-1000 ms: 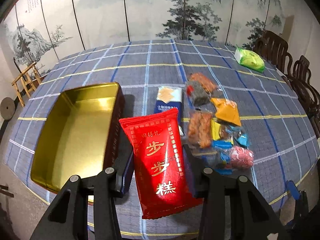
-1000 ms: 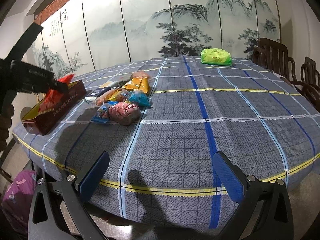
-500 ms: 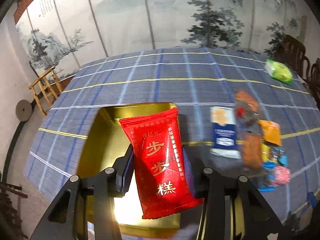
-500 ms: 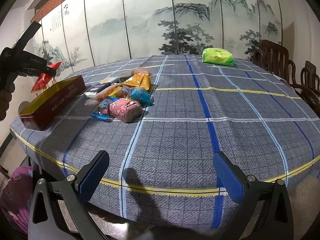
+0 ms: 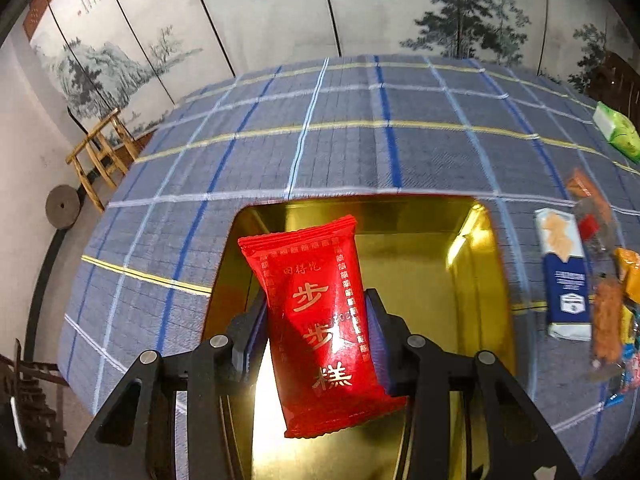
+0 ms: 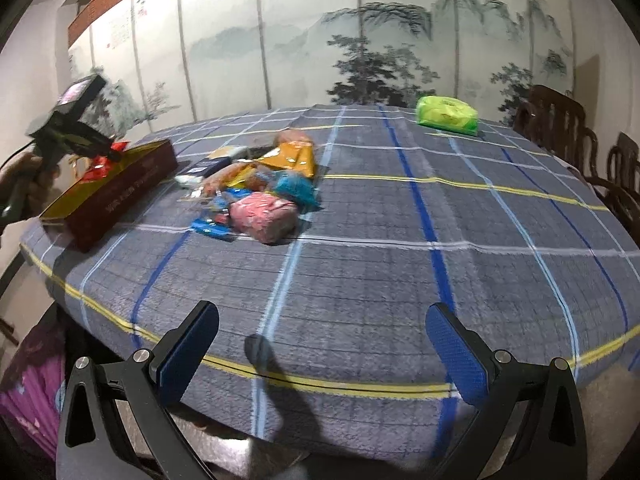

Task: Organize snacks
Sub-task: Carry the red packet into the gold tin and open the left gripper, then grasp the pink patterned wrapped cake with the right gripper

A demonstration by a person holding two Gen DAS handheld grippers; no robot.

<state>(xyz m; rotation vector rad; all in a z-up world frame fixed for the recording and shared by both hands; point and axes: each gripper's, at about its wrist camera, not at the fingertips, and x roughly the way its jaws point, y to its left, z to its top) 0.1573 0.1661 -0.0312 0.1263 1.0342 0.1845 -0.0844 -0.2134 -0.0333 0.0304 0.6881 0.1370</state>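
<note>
Red and glossy, a snack packet (image 5: 320, 320) with gold lettering is clamped upright between the two black fingers of the left gripper (image 5: 316, 332), above the open gold tin (image 5: 472, 280). The tin's gold floor shows bare all around the packet. The tin sits near the table's left edge on a blue checked cloth (image 5: 340, 152). To its right lies a heap of loose snacks (image 6: 260, 188). The right gripper (image 6: 320, 344) hangs near the table's front edge, jaws spread wide around nothing, above bare cloth. Farther back sits a green packet (image 6: 446, 114), then a painted screen (image 6: 360, 40).
</note>
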